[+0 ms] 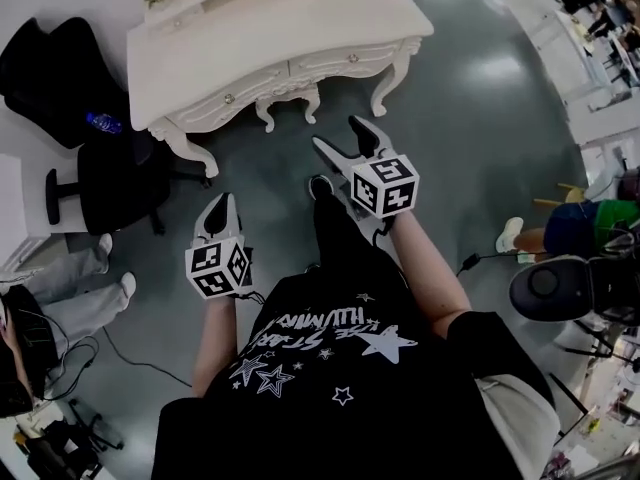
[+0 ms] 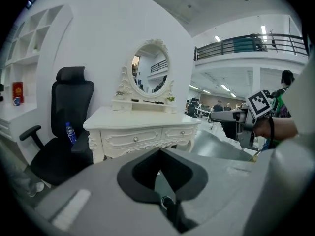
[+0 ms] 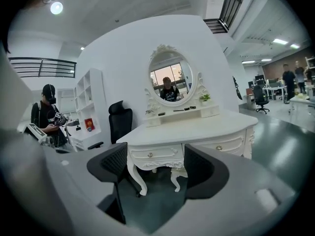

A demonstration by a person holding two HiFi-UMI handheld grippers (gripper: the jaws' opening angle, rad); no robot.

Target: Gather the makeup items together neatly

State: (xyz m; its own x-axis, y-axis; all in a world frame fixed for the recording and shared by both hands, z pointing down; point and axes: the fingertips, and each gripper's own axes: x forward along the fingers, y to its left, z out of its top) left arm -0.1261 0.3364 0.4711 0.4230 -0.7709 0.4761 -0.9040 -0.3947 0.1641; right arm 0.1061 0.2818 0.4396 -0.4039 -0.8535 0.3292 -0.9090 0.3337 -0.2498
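Makeup items (image 3: 178,110): small dark pieces, apparently on the raised shelf (image 3: 206,113) along the worktop's (image 3: 197,128) back edge. Judged light, hard, slippery; grip across mid-body. Left gripper (image 2: 158,154): jaws together, empty. Right gripper (image 3: 152,168): jaws apart, empty.
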